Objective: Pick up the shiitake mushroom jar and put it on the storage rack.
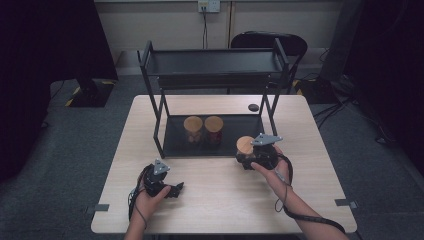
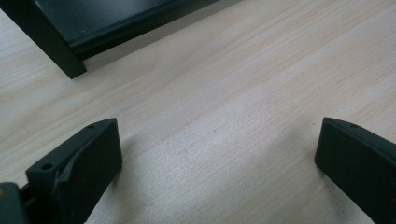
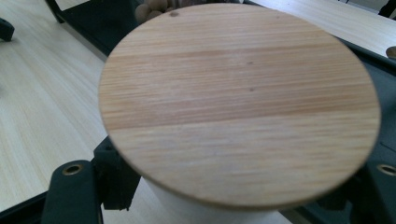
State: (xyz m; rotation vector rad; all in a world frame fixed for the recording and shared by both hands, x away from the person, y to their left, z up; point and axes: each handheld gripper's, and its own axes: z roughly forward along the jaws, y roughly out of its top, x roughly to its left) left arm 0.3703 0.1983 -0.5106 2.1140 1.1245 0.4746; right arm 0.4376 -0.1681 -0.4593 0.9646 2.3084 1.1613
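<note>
Bamboo-coloured wood caps the jar [image 1: 245, 146] that the right hand-held gripper [image 1: 248, 159] holds at the front right corner of the black rack's [image 1: 215, 65] bottom tray [image 1: 175, 142]. In the high view the jar stands roughly upright, its long axis running up and down, the round lid [image 3: 240, 105] facing the ceiling. The right gripper view looks onto that lid from close by and a little to one side; below its rim a pale, whitish wall of the jar shows, and the two black jaws sit against that wall on either side, closed on it. Whether the jar's base touches the tray or the worktop [image 1: 220, 195] cannot be told.

Two more jars stand side by side on the bottom tray, well to the left of the held one: a pale jar [image 1: 193, 129] with light contents and a red jar [image 1: 213, 130], each with the same wooden lid, both upright.

Near the front left of the light wooden worktop, the left hand-held gripper [image 1: 176, 189] rests low, well apart from the jars. In the left gripper view its jaws stand wide apart with bare wood grain between them, and a corner post of the rack [image 2: 46, 39] lies ahead at the upper left.

A small dark round object [image 1: 253, 107] lies on the worktop behind the rack.
</note>
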